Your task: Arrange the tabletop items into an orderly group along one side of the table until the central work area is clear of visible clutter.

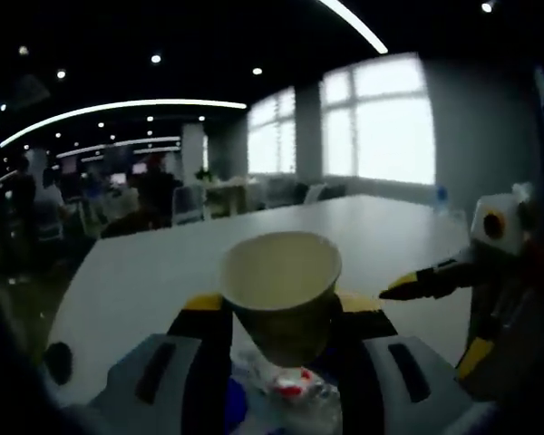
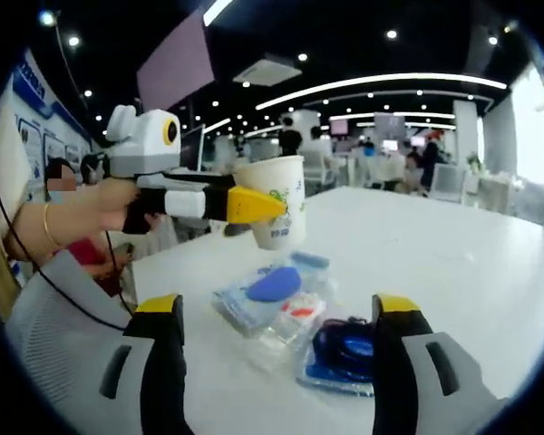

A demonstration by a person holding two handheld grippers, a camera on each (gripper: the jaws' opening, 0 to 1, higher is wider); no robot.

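A white paper cup (image 1: pixel 281 281) stands upright between the yellow-tipped jaws of my left gripper (image 1: pixel 281 304), which is shut on it. In the right gripper view the same cup (image 2: pixel 286 195) is held by the left gripper (image 2: pixel 265 207), coming in from the left in a person's hand, just beyond the packets. Clear plastic packets lie on the white table (image 2: pixel 453 263): one with a blue piece (image 2: pixel 272 285), one with red and white (image 2: pixel 301 314), and one with a dark blue cable (image 2: pixel 344 353). My right gripper (image 2: pixel 276 313) stands open above them, holding nothing.
The right gripper (image 1: pixel 432 322) enters the left gripper view from the right, close beside the cup. The red-and-white packet (image 1: pixel 290 390) lies under the cup. The table stretches far and bare towards the windows (image 1: pixel 381 118). Chairs and people are in the background.
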